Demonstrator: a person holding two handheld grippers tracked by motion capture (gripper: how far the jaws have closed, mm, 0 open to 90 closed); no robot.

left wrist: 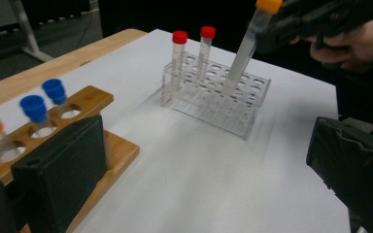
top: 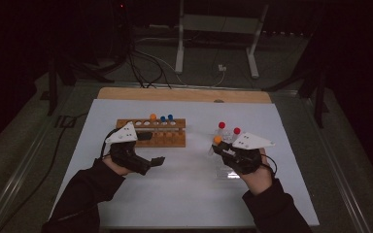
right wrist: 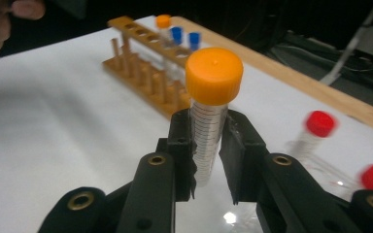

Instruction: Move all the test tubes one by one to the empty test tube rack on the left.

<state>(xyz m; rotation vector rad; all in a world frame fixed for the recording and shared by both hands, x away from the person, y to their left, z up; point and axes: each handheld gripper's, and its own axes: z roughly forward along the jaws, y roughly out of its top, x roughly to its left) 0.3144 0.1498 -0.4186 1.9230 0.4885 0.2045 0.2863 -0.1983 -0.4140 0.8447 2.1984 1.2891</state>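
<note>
My right gripper [right wrist: 208, 145] is shut on a clear graduated tube with an orange cap [right wrist: 210, 121]. It holds the tube tilted, lower end at a hole of the clear plastic rack [left wrist: 213, 99]. Two red-capped tubes [left wrist: 178, 48] stand upright at that rack's far end. My left gripper [top: 150, 149] is open and empty, with one jaw against the front of the wooden rack [top: 172, 139]. That rack holds an orange-capped tube [top: 152, 117] and two blue-capped tubes [top: 166, 118]. In the high view the right gripper [top: 219, 147] hovers over the clear rack [top: 223, 171].
Both racks stand on a white sheet [top: 175, 194] over a wooden table [top: 184, 94]. Bare sheet lies between the racks and toward the person. Cables [top: 145, 68] and a white stand [top: 213, 43] are on the floor beyond the table.
</note>
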